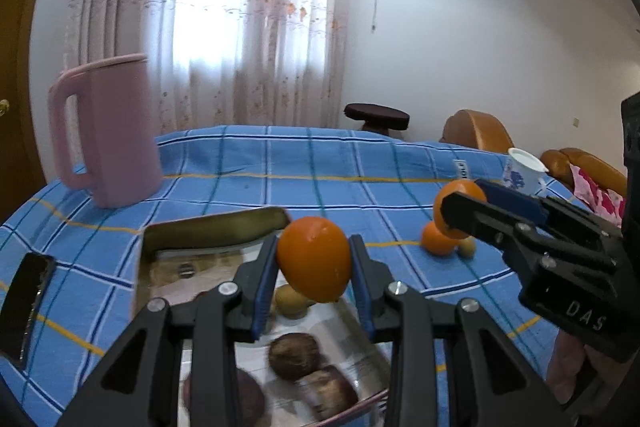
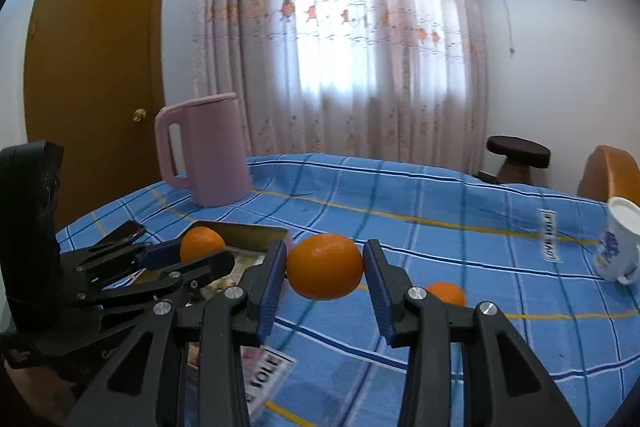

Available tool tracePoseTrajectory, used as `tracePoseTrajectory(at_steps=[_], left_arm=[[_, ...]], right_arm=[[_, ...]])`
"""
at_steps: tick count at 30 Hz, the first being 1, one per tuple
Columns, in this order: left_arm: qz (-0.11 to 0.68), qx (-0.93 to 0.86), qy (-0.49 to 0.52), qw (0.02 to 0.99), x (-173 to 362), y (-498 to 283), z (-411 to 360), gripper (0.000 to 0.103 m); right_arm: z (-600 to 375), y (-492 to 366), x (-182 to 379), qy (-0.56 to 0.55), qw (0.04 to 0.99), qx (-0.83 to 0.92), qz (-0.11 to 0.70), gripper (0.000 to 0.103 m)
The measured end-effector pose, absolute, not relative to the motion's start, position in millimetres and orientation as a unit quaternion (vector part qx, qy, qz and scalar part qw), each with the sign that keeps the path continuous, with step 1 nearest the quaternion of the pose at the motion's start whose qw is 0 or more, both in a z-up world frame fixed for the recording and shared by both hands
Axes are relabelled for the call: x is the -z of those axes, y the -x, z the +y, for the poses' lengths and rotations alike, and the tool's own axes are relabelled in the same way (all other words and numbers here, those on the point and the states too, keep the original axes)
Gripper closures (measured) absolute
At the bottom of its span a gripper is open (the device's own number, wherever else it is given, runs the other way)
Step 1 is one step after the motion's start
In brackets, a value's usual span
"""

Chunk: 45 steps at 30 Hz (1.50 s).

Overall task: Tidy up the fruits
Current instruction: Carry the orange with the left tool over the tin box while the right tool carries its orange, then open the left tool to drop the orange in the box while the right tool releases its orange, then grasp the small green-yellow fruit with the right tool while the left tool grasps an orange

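Observation:
My left gripper (image 1: 314, 267) is shut on an orange (image 1: 314, 259) and holds it above a metal tray (image 1: 212, 227) that holds a small yellow-brown fruit (image 1: 290, 301) and several dark brown fruits (image 1: 294, 351). My right gripper (image 2: 325, 267) is shut on another orange (image 2: 325, 265) and holds it above the cloth, to the right of the tray (image 2: 256, 233). It shows in the left wrist view (image 1: 464, 207) with its orange (image 1: 460, 193). One orange (image 1: 438, 239) (image 2: 446, 293) and a small yellowish fruit (image 1: 466, 247) lie on the cloth.
A pink jug (image 1: 116, 131) (image 2: 212, 155) stands at the back left on the blue checked tablecloth (image 1: 320, 167). A dark phone (image 1: 28, 303) lies left of the tray. A white cup with blue flowers (image 1: 522, 171) (image 2: 618, 247) stands at the right.

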<state>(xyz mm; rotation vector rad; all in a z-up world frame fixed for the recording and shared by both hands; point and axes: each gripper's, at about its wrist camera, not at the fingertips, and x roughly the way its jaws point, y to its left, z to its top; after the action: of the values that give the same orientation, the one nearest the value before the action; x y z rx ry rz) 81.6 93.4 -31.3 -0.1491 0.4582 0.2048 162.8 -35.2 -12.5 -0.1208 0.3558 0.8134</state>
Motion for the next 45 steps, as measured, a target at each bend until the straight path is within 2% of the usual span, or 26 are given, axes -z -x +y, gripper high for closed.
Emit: tracePoseTrajectory(at_steps=[15,22,25,27,29,31,36,45], left_arm=[[0.250,-0.144,0.104,0.952,45,-64,152,0.067],[0.262,-0.156,0.117,0.945,54,-58,167,0.067],[0.260,-0.160,0.120,0.945,54,-55,169,0.058],[0.255,-0.164,0.120,0.945,51,-53,168,0.035],[0.240,-0.168,0.122,0.948,45,-49,164,0.022],[0.228,-0.156,0.120,0.954,38,-47,156,0.021],[0.218,-0.122,0.090,0.964,23,-62,117,0.010],[0.250,-0.063,0.045,0.965,26,-122,49,0.006]], right_arm=[[31,-142,35,0.107,0.869,-0.440,0.197,0.061],[57,-138,58,0.148,0.843,-0.460,0.236,0.061],[63,-138,63,0.155,0.832,-0.468,0.256,0.060],[59,-137,59,0.147,0.832,-0.472,0.251,0.048],[53,-135,55,0.142,0.836,-0.469,0.246,0.048],[40,-136,50,0.140,0.844,-0.462,0.235,0.048],[-15,-162,35,0.130,0.881,-0.396,0.226,0.048],[-97,-248,47,0.099,0.916,-0.256,0.292,0.048]])
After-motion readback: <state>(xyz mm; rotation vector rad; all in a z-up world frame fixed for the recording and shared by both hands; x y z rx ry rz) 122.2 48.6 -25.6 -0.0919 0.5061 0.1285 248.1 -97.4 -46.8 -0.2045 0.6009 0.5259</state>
